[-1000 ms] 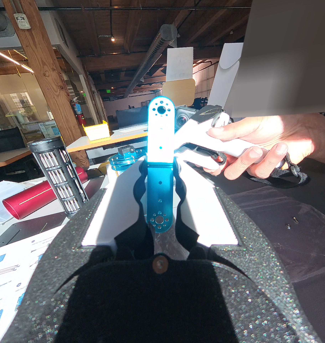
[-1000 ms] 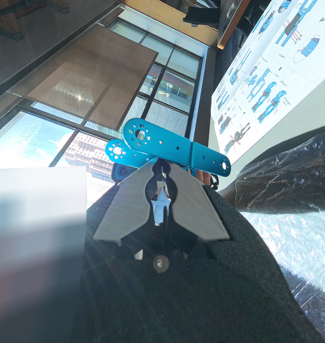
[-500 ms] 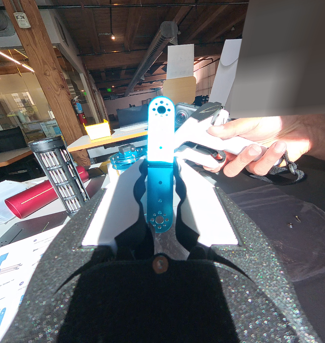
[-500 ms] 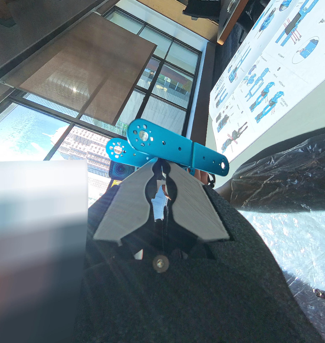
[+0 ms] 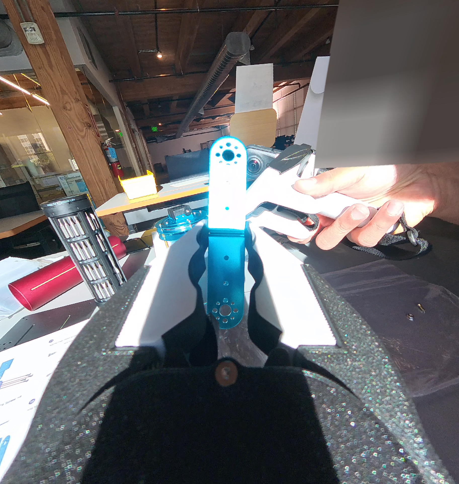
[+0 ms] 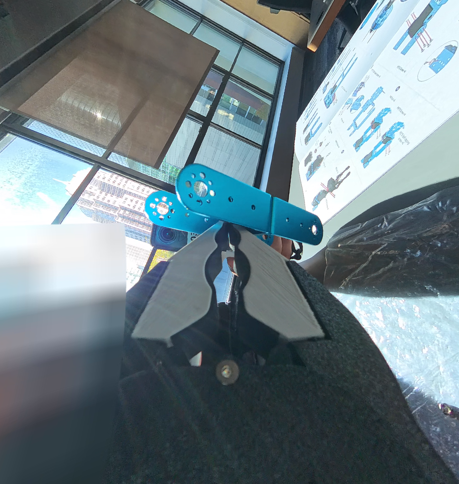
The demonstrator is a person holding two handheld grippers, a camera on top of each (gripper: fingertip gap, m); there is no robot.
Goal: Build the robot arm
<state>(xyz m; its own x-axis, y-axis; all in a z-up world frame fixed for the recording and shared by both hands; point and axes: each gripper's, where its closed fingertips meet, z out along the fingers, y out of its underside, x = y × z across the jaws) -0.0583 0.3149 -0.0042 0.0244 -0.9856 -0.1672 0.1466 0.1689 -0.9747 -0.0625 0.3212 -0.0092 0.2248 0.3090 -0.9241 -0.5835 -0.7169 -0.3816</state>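
Note:
A blue metal bracket (image 5: 225, 275) with two long holed arms is held up in the air. My left gripper (image 5: 225, 233) is shut on it; one arm stands upright between the fingers, its top glaring white in the sun. My right gripper (image 6: 224, 226), held by a hand (image 5: 367, 199), comes in from the right in the left wrist view. Its fingertips are closed at the edge of the same bracket (image 6: 249, 207). The bracket's second arm (image 6: 168, 209) shows behind, above the left gripper's camera (image 6: 168, 235).
A black rack of screwdriver bits (image 5: 84, 248) and a red tube (image 5: 58, 277) stand at the left. A printed instruction sheet (image 5: 26, 379) lies at the lower left. Black plastic film (image 5: 406, 314) with small screws (image 5: 419, 307) covers the right. A blue round part (image 5: 181, 222) sits behind.
Almost nothing. Both grippers keep their hold on the bracket; the right gripper and its hand have shifted very slightly.

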